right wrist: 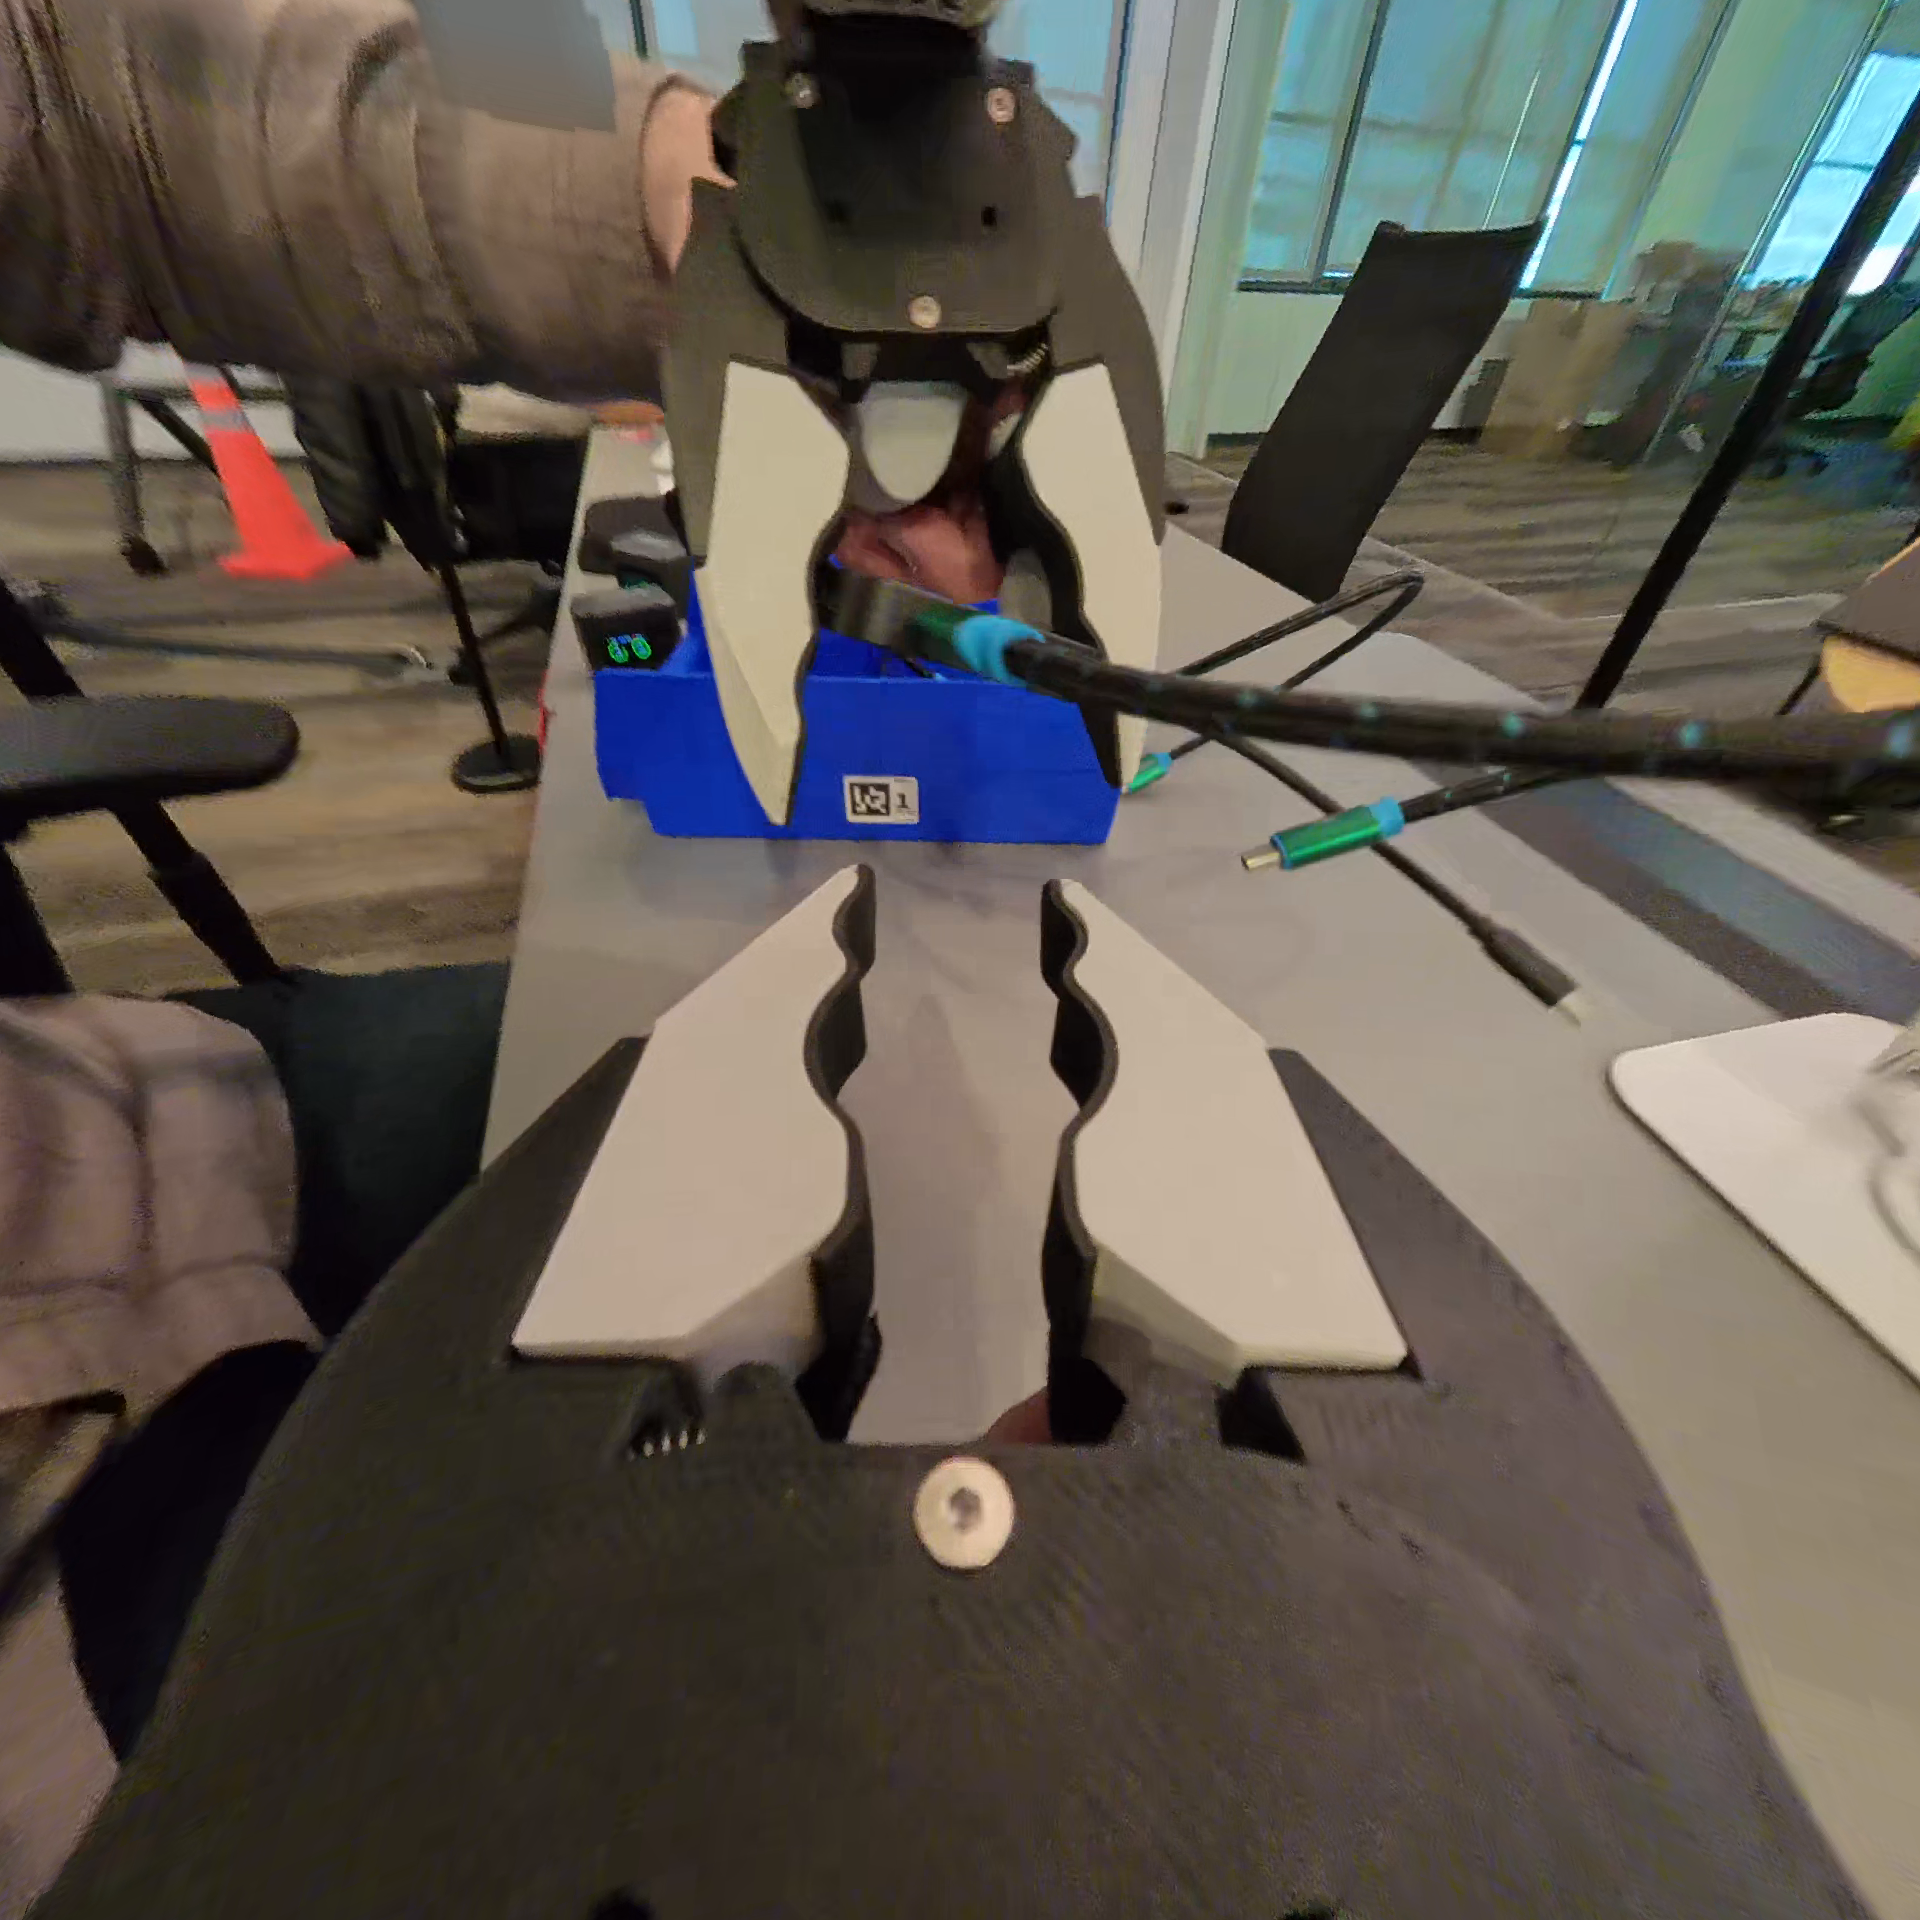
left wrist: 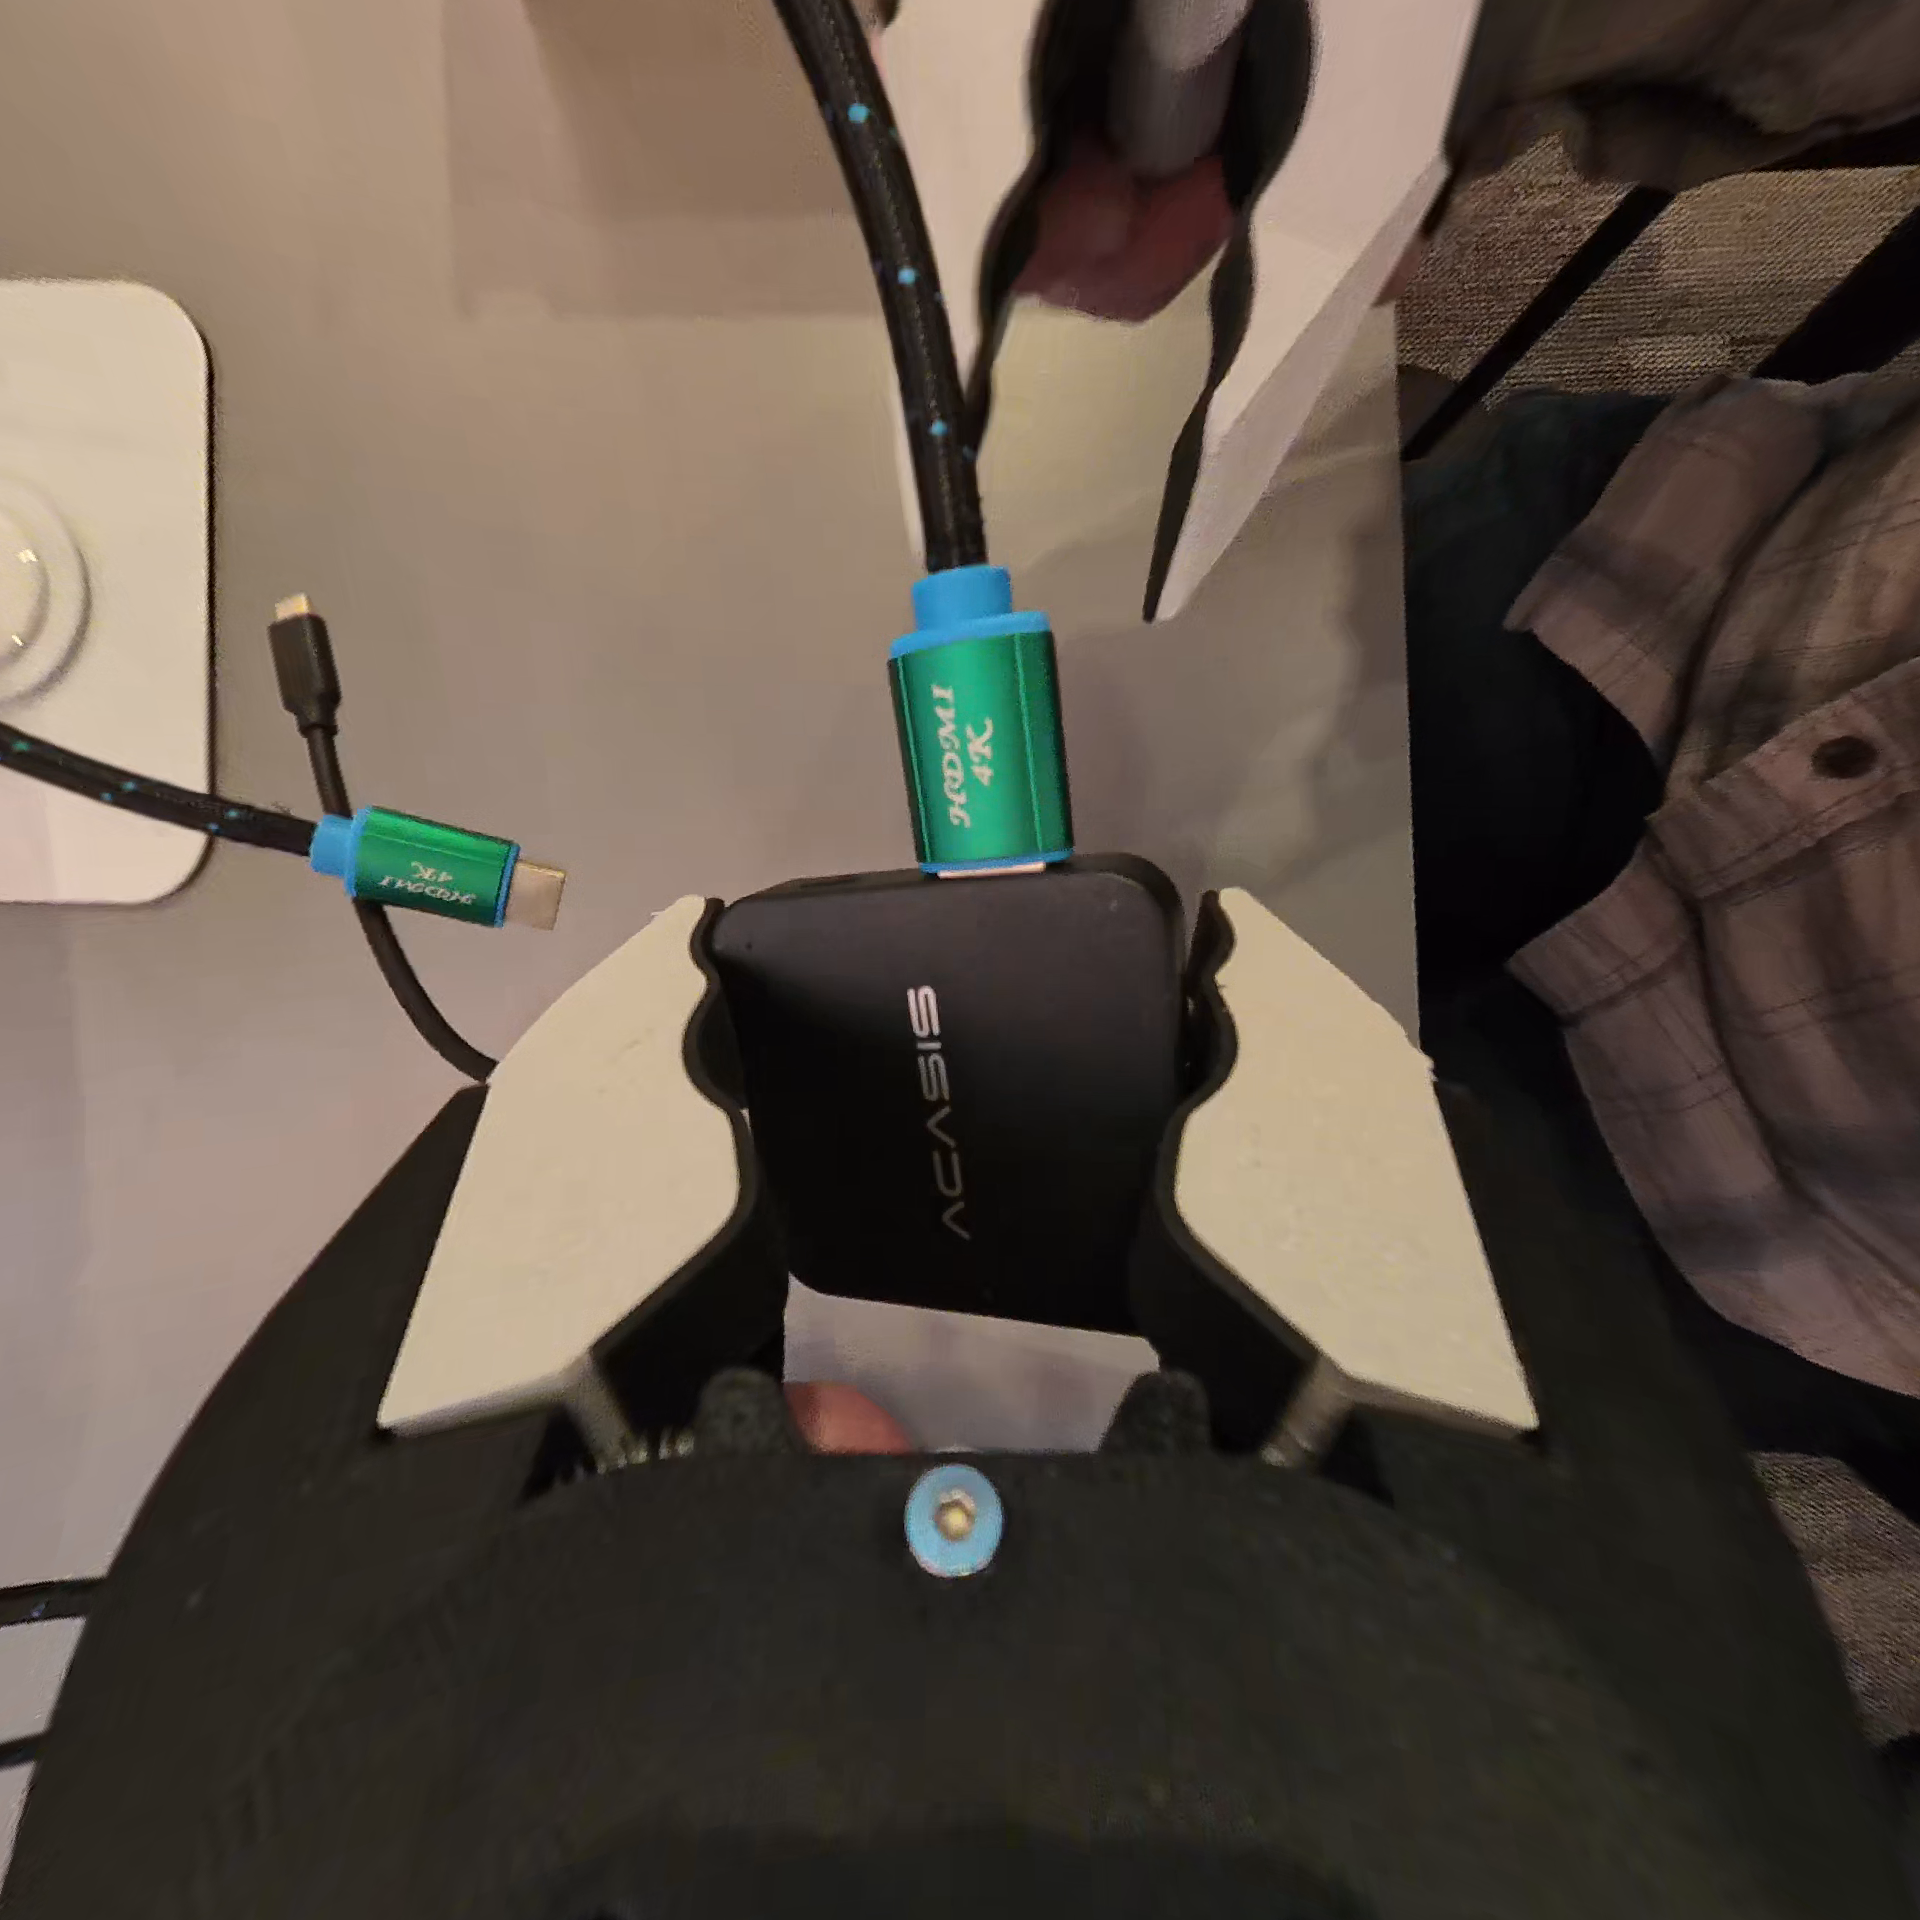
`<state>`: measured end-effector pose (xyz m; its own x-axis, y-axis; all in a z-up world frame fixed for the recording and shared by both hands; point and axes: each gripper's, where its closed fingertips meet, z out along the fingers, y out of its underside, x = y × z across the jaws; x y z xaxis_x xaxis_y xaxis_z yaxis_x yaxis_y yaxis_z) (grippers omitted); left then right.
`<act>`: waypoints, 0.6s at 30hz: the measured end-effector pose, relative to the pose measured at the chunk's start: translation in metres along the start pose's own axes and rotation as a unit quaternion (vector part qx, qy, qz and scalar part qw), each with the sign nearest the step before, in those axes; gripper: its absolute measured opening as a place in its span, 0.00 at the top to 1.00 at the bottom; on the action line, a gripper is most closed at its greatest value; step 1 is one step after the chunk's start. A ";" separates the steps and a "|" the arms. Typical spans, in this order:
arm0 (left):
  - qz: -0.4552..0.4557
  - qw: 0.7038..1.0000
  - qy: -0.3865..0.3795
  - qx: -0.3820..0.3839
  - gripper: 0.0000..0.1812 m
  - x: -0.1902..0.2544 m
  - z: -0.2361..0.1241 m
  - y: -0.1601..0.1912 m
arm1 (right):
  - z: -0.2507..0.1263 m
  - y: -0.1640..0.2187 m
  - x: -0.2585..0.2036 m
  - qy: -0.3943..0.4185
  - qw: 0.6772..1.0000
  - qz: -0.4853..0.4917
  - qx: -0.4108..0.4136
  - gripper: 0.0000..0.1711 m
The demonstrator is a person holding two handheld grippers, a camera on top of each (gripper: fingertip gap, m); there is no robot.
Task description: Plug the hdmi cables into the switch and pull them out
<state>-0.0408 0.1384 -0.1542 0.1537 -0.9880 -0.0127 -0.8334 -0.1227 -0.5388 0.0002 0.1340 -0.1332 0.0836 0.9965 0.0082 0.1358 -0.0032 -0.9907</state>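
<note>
I count two grippers (right wrist: 956, 883) (left wrist: 951, 914), one switch (left wrist: 956, 1081) and two green HDMI plugs (left wrist: 982, 748) (left wrist: 436, 868) on braided cables (a third green tip shows by the bin in the right wrist view, too small to be sure). I also see one thin black cable (left wrist: 307, 665), one blue bin (right wrist: 914, 743), one orange cone (right wrist: 260, 488) and one white pad (right wrist: 1787, 1153).

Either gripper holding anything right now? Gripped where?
The left gripper clamps the black HDMI switch by its two side edges, with one green HDMI plug seated in it. The right gripper is open and holds nothing.
</note>
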 end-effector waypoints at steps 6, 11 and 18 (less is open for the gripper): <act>0.032 0.999 -0.006 0.009 0.54 0.007 -0.003 -0.004 | 0.012 -0.026 -0.008 -0.050 0.995 0.064 0.054 0.75; 0.057 0.998 -0.001 -0.001 0.54 0.015 0.004 -0.004 | 0.025 -0.036 -0.015 -0.063 0.994 0.058 0.061 0.74; 0.081 0.997 0.002 -0.020 0.55 0.017 0.012 -0.008 | 0.026 -0.035 -0.016 -0.070 0.994 0.065 0.045 0.80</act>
<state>-0.0257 0.1239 -0.1600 0.0135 -0.9956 -0.0928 -0.8680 0.0344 -0.4953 -0.0319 0.1201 -0.1026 -0.0440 0.9900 -0.1342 0.0429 -0.1323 -0.9903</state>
